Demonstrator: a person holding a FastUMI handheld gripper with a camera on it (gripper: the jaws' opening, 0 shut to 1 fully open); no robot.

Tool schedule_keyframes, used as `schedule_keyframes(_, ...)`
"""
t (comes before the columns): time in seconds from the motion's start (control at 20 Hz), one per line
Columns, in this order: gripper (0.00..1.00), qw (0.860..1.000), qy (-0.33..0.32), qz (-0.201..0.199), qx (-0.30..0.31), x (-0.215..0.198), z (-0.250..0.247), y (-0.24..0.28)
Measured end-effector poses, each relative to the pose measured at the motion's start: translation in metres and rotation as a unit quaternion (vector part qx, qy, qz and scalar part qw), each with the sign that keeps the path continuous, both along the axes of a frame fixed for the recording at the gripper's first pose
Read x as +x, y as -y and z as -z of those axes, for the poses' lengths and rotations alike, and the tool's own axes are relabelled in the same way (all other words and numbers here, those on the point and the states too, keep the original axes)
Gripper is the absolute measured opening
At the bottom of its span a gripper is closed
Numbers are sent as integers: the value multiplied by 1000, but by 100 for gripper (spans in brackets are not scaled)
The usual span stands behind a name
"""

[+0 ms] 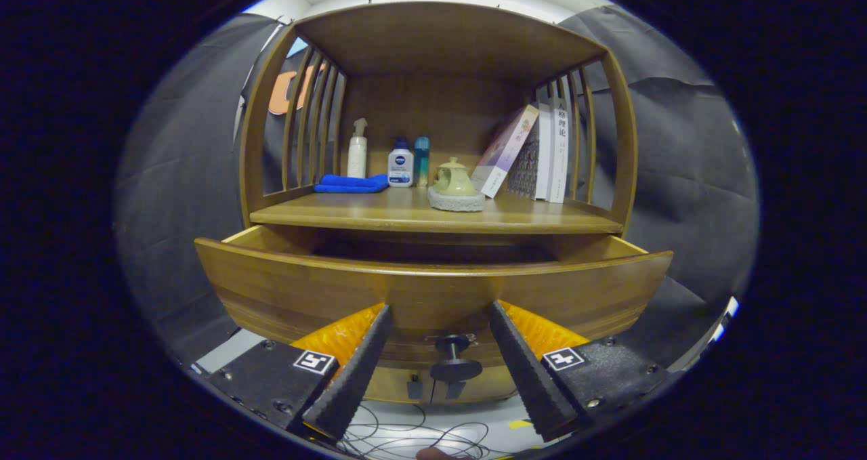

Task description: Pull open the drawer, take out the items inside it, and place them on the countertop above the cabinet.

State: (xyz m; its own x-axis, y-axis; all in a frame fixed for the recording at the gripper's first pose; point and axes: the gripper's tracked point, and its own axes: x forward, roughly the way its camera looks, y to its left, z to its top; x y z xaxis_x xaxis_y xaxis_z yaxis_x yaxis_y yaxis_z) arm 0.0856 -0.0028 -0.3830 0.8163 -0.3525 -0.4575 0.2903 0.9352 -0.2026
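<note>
The brown wooden drawer (433, 290) is pulled out; it looks stiff and heavy. The tool (439, 318) is released, fingers apart beside the small dark knob (455, 357), the best hold.

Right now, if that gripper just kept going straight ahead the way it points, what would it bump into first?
Probably the drawer front: the open gripper points at it, fingers either side of the knob. How near it is, I can't tell.

Wooden countertop (406, 215) carrying blue cloth (351, 183), three bottles (400, 163), green teapot (454, 185), leaning books (535, 152)
</note>
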Motion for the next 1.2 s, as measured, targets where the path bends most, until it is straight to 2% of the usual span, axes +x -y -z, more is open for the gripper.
schedule_keyframes(0.5,97,1000,-13,-7,-21,55,11,19)
schedule_keyframes(0.85,99,998,-30,-21,-48,73,15,32)
schedule_keyframes(1.05,100,998,-22,-40,-47,54,-5,32)
schedule_keyframes(1.2,100,998,11,-65,-9,20,-44,23)
